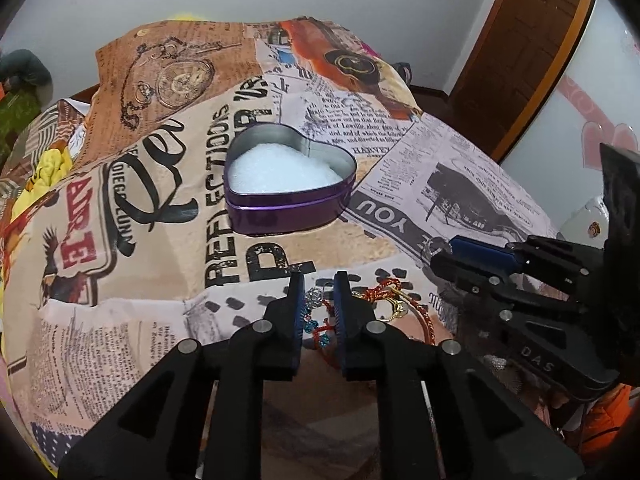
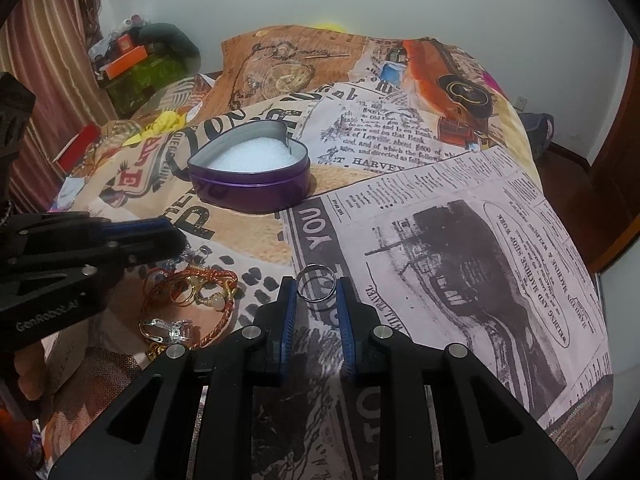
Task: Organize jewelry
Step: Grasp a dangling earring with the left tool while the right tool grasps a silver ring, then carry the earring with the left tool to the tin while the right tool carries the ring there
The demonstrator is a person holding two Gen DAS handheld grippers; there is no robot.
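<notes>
A purple heart-shaped tin (image 1: 290, 204) with white foam lining stands open on the printed bedspread; it also shows in the right wrist view (image 2: 252, 188). My left gripper (image 1: 318, 292) is open, its fingers either side of a red cord bracelet with blue beads (image 1: 318, 330). A pile of gold rings and red-gold bangles (image 1: 394, 304) lies just right of it, seen too in the right wrist view (image 2: 200, 284). My right gripper (image 2: 316, 296) is open around a silver ring (image 2: 316, 286) lying on the bedspread. Silver rings (image 2: 168, 330) lie to its left.
The bed is covered with a newspaper-print spread (image 2: 440, 240). The other gripper's body (image 1: 520, 280) sits at the right of the left wrist view, and at the left of the right wrist view (image 2: 60, 264). Cluttered boxes (image 2: 128, 60) and a curtain lie beyond the bed.
</notes>
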